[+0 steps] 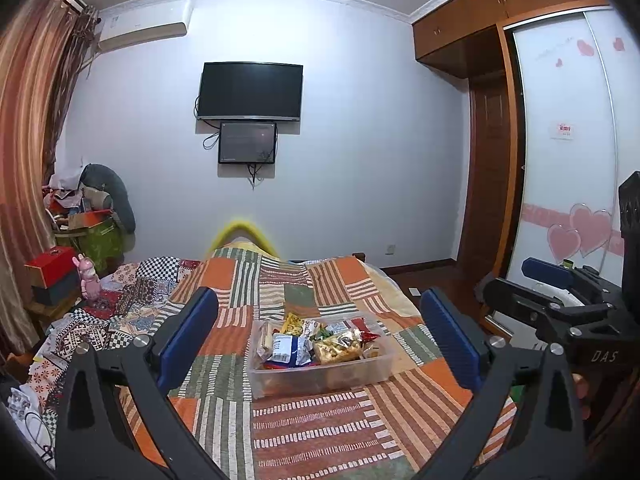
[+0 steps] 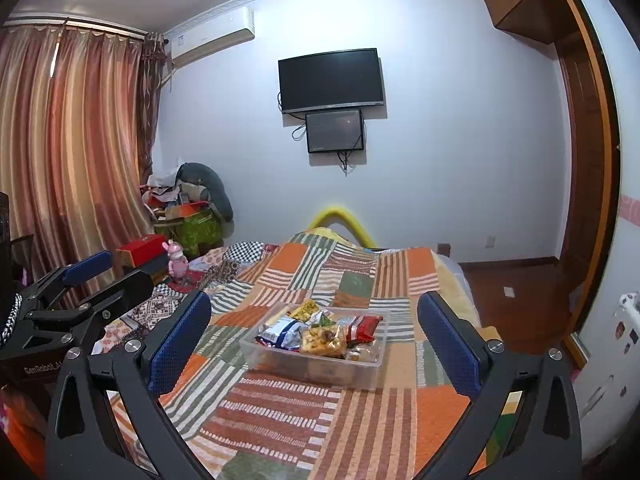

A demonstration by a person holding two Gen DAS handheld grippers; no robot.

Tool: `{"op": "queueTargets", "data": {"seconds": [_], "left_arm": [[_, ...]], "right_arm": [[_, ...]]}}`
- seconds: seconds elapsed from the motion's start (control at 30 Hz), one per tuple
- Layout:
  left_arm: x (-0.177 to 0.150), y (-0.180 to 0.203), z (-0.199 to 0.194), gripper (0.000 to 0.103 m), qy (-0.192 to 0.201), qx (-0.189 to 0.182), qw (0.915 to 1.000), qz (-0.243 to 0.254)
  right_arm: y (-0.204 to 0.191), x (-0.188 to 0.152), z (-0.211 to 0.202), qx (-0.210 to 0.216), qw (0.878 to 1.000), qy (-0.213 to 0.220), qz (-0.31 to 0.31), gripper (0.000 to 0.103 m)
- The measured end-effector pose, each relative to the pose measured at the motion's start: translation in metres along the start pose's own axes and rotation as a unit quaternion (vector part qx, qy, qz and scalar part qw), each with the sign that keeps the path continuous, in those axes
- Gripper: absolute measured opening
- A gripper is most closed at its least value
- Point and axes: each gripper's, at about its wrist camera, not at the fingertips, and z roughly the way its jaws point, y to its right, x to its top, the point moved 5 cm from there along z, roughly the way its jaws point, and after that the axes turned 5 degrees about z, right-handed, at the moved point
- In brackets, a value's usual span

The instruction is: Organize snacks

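While both hands hover over the bed: nothing is held.
Left gripper (image 1: 318, 336): fingers (image 1: 188, 332) spread wide, empty, the bin between them in view.
Right gripper (image 2: 314, 338): fingers (image 2: 448, 344) spread wide, empty.
Snack bin (image 2: 280, 364): clear plastic, on the patchwork bedspread (image 2: 360, 420), ahead of both grippers, untouched.
Snacks (image 1: 290, 350): mixed packets heaped inside the bin.
Background: wall TV (image 1: 250, 92), striped curtains (image 2: 68, 140).

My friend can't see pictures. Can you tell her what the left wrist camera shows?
A clear plastic bin full of snack packets sits on a striped patchwork bedspread. The left claw hangs open before it, holding nothing. The right claw, also open, shows at the right edge.
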Motion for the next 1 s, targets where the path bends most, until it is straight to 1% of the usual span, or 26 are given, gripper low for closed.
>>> {"op": "queueTargets", "data": {"seconds": [1.0], "left_arm": [[-0.0008, -0.0019, 0.0058, 0.103, -0.011, -0.004, 0.9999, -0.009]], "right_arm": [[0.0041, 0.0037, -0.0055, -0.013, 1.000, 0.005, -0.003, 0.103]]}}
